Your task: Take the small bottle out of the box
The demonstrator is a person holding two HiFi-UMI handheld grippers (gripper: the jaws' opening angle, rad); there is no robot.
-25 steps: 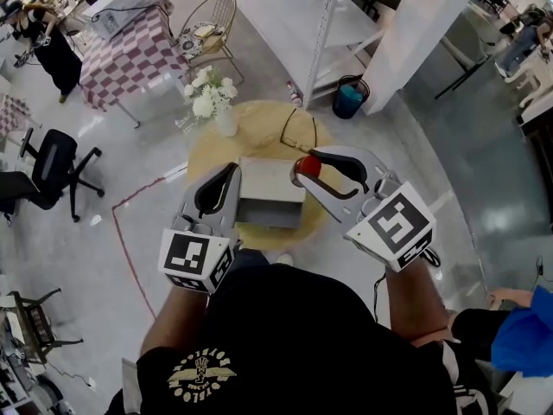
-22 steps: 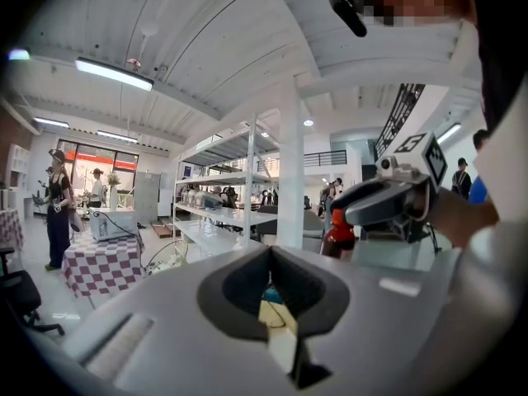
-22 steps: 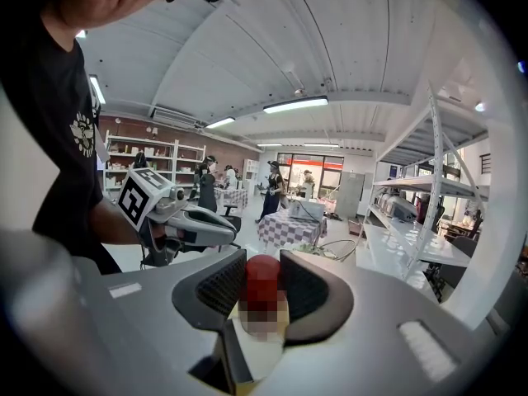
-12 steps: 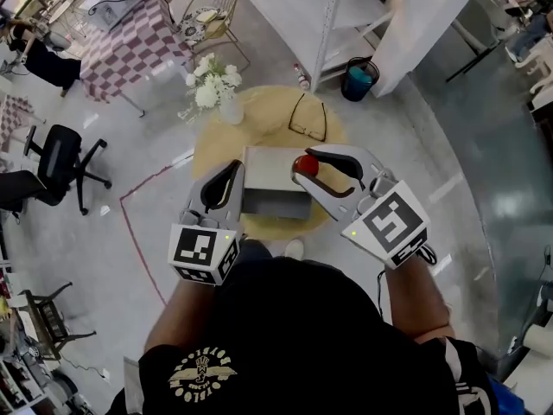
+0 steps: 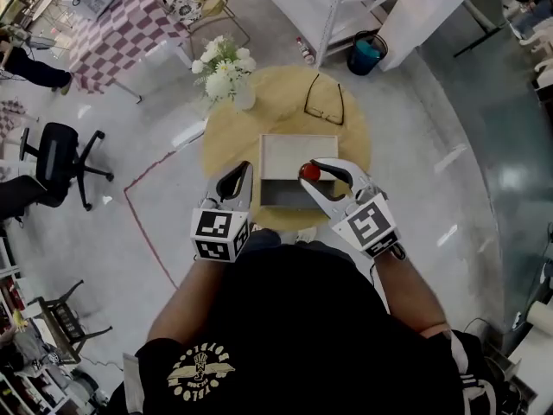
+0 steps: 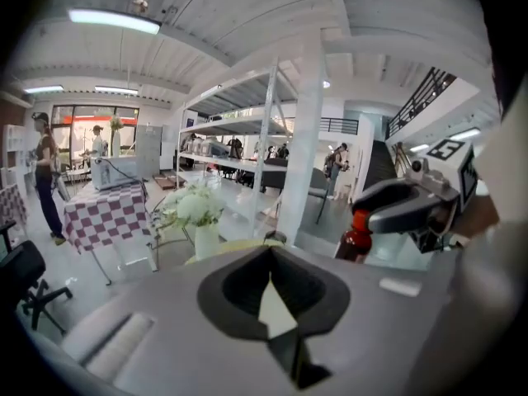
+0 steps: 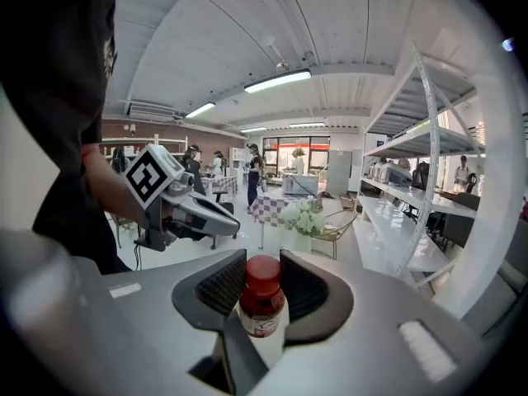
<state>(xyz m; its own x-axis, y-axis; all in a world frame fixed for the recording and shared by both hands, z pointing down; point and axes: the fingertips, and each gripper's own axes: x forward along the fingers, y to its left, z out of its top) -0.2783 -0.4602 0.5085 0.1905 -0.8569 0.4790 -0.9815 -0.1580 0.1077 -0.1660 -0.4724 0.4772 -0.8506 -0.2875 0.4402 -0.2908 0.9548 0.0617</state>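
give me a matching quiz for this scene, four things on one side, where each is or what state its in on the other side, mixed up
Things:
1. small bottle
2. glasses
3. flowers
4. left gripper

Place or state:
a. jaws together, nothing in them
b. clamped in the right gripper
c. lying on the round table, beyond the box
d. in a white vase at the table's far left edge

Pairs: 1-b, 2-c, 3-d, 4-a
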